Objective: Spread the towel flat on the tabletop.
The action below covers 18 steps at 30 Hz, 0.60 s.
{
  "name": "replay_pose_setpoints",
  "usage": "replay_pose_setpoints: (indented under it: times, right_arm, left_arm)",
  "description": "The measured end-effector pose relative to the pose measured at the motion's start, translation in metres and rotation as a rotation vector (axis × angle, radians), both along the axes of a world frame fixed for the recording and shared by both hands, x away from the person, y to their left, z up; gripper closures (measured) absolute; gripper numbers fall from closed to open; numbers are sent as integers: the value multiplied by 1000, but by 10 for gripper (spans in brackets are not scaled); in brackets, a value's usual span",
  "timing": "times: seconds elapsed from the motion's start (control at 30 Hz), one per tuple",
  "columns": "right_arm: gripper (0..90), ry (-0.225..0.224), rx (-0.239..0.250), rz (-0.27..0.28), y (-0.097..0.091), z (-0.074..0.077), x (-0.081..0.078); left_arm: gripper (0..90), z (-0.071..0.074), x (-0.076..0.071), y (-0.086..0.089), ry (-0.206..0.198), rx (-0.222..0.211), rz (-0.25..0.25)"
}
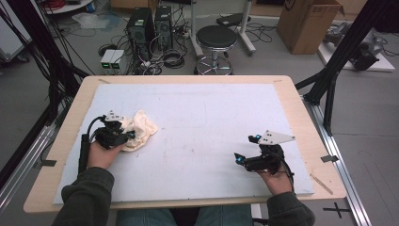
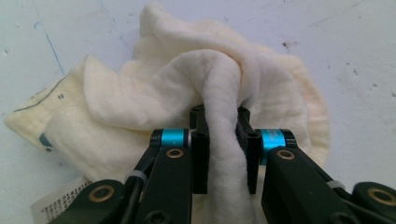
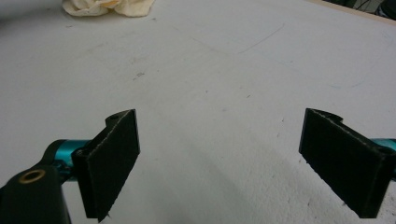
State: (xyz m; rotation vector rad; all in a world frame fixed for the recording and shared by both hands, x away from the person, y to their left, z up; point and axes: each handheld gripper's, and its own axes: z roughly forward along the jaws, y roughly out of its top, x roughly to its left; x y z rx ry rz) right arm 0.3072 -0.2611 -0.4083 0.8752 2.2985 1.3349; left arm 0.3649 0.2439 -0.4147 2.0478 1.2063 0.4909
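A crumpled cream cloth [image 1: 140,129] lies on the white board at the left. My left gripper [image 1: 126,136] sits against its near side, shut on a bunched fold of the cloth [image 2: 224,154] that rises between the two black pads [image 2: 200,161]. A printed label shows at the cloth's lower left edge [image 2: 56,203]. My right gripper [image 1: 245,149] rests low over the board at the right, far from the cloth, with its jaws wide apart and nothing between them [image 3: 219,163]. The cloth [image 3: 107,7] appears at the top left of the right gripper view.
The white board [image 1: 202,117] covers a wooden table [image 1: 301,108]. Beyond the table's far edge stand a black stool [image 1: 215,40], computer towers [image 1: 141,28], cables and a cardboard box [image 1: 308,23]. A black frame leg [image 1: 334,70] stands at the right.
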Motion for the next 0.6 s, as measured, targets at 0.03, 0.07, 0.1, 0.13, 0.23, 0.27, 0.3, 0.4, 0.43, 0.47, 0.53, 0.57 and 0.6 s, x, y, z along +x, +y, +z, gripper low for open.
replay_pose_setpoints:
  times: [0.03,0.07,0.1,0.13,0.23,0.27,0.3,0.4,0.43,0.47,0.53,0.57,0.6]
  right_arm:
    - [116,0,0,0,0,0,0]
    - [116,7,3,0,0,0,0]
    - [116,7,3,0,0,0,0]
    - [116,10,5,-3,1,0,0]
    - [116,6,2,0,2,1,0]
    - [116,8,0,0,2,0,1]
    - [116,8,1,0,2,0,1]
    - [116,9,2,0,2,0,1]
    - [116,5,0,3,2,0,1]
    - [116,5,0,4,2,0,1]
    - [116,5,1,3,3,0,1]
    - [116,4,1,2,3,0,1]
    - [116,5,2,3,3,0,1]
  left_arm:
    - [797,0,0,0,0,0,0]
    - [798,2,-1,1,-8,-18,5]
    - [798,2,-1,1,-8,-18,5]
    - [798,4,-3,2,-13,-38,9]
    - [799,7,-5,2,-26,-60,15]
    - [799,9,-7,2,-36,-78,14]
    - [799,11,-8,2,-41,-86,18]
    - [800,14,-12,2,-53,-100,14]
    - [800,14,-12,2,-53,-100,14]
    - [800,17,-14,2,-61,-122,14]
    - [800,18,-15,2,-66,-128,12]
    - [801,20,-16,1,-71,-130,12]
    - [801,23,-17,0,-79,-144,4]
